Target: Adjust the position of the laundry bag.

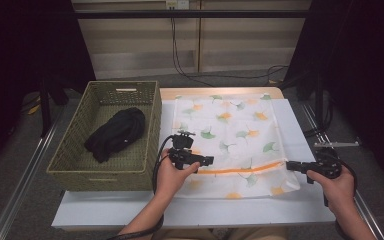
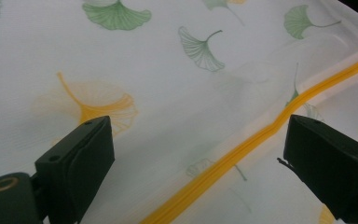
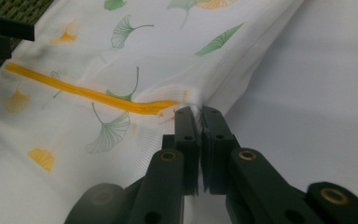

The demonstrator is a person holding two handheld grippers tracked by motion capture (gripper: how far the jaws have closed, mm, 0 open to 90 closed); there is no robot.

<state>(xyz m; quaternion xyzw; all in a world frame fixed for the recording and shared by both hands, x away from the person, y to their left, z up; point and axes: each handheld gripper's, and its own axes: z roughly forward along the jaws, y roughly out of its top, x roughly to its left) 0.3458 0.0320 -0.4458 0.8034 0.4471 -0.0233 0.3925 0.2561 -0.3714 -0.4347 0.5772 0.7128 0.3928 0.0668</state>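
A white mesh laundry bag (image 1: 230, 130) printed with green and orange ginkgo leaves lies flat on the table. An orange zipper (image 1: 240, 168) runs across its near part. My right gripper (image 1: 289, 164) is shut on the bag's fabric at the zipper's right end; the right gripper view shows the pinch (image 3: 200, 113) beside the zipper (image 3: 88, 94). My left gripper (image 1: 206, 161) hovers open over the zipper's left end. In the left gripper view its jaws stand wide apart (image 2: 198, 130), with the zipper (image 2: 242, 151) running diagonally between them, untouched.
A green woven basket (image 1: 152, 125) stands at the left of the table with a black garment (image 1: 116, 132) inside. The bag rests on a white board (image 1: 290, 205). Black curtains and cables lie beyond the table's far edge.
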